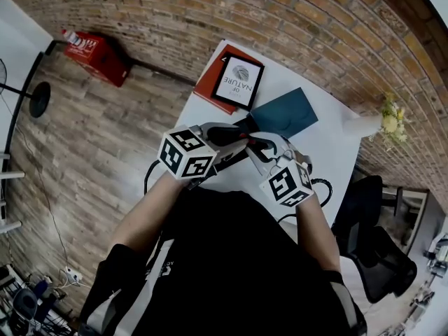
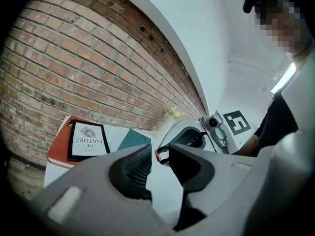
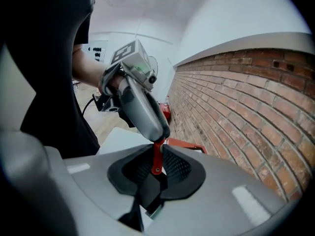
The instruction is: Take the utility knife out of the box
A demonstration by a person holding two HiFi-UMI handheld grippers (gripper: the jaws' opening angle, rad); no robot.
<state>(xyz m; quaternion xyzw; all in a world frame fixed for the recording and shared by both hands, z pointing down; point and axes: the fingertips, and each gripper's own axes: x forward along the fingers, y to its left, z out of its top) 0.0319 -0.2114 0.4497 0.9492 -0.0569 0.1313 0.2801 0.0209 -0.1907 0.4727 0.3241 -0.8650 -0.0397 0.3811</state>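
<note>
Utility knife (image 3: 150, 190): out of the box, held in the air between the two grippers over the near part of the white table (image 1: 315, 152)
Right gripper (image 3: 157, 173): jaws pinched on the utility knife; black body clamped between the ribbed pads (image 3: 174, 167), red strip sticking forward out of the grip
Left gripper (image 2: 160, 154): jaws spread wide, pads pressing on nothing; red end of the knife shows in the gap at their tips
Gripper relation: tips face each other; whether the left tips touch the red strip cannot be told
Teal box (image 1: 287, 114): flat on the table just beyond the gripper tips, apart from the knife
Red book (image 1: 208, 82): far corner of the table, by the brick wall (image 1: 294, 12); black-framed card (image 1: 240, 82) lies on it
White vase (image 1: 360, 126): right of the teal box, yellow flowers (image 1: 389, 117) in it
Red case (image 1: 98, 56): on the wooden floor (image 1: 84, 152) against the wall, left of the table
</note>
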